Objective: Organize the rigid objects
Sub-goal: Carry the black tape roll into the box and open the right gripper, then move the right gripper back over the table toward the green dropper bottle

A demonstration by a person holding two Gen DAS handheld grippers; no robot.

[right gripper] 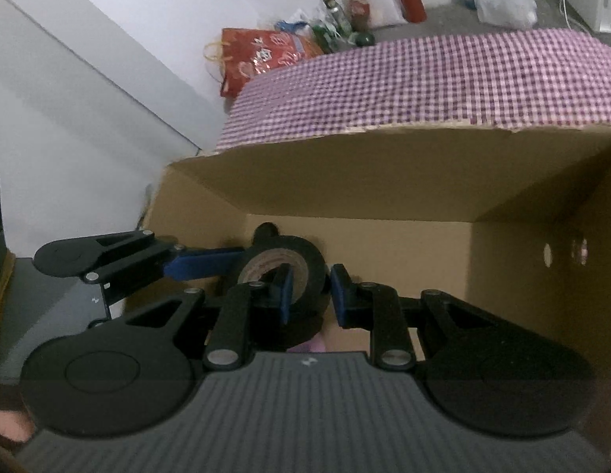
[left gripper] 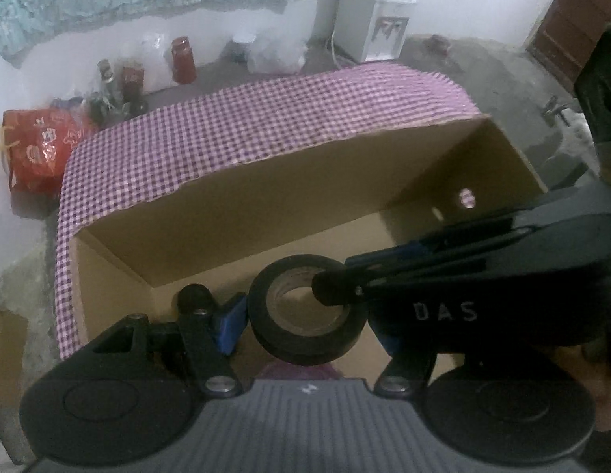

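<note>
Both hand-held grippers [left gripper: 301, 315] [right gripper: 309, 291] clamped on black tape roll [left gripper: 307, 311] above open cardboard box [left gripper: 266, 197].

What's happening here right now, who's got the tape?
Both grippers are on one black tape roll over an open cardboard box on the checkered cloth. The left gripper has it between its jaws. The right gripper has one finger through the roll's core and the other outside its wall. It looks like a handover or a joint placement into the box; the roll has not been released, and nothing else shows inside the box.
</note>
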